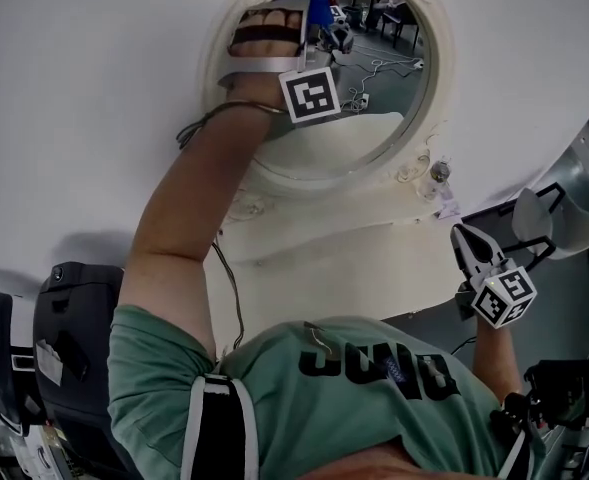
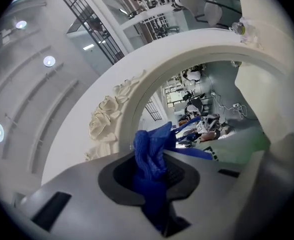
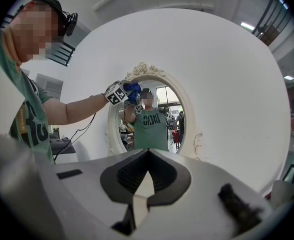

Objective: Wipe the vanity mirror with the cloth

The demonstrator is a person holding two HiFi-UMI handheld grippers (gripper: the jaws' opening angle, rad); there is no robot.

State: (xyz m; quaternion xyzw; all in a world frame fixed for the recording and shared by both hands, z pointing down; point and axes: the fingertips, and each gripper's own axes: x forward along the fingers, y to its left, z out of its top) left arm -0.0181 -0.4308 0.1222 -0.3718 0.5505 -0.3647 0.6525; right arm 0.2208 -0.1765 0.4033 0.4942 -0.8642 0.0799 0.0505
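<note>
The left gripper (image 2: pixel 156 184) is clamped on a bunched blue cloth (image 2: pixel 150 156) at the upper edge of the oval vanity mirror (image 3: pixel 161 111); the right gripper (image 3: pixel 146 184) hangs closed, empty, well apart. Pressing hard could scrape rigid jaw tips on the smooth glass, or snag the soft cloth on the frame's (image 2: pixel 104 121) carved cream roses.

The mirror (image 1: pixel 389 88) hangs on the wall (image 1: pixel 94 88). The left gripper (image 1: pixel 299 18) is up at the mirror's upper left, just inside the frame, with the cloth (image 1: pixel 319 6) between its jaws. The right gripper (image 1: pixel 466 240) is well apart from it, low and to the right of the mirror, with a chair (image 1: pixel 564 218) just to its right.
</note>
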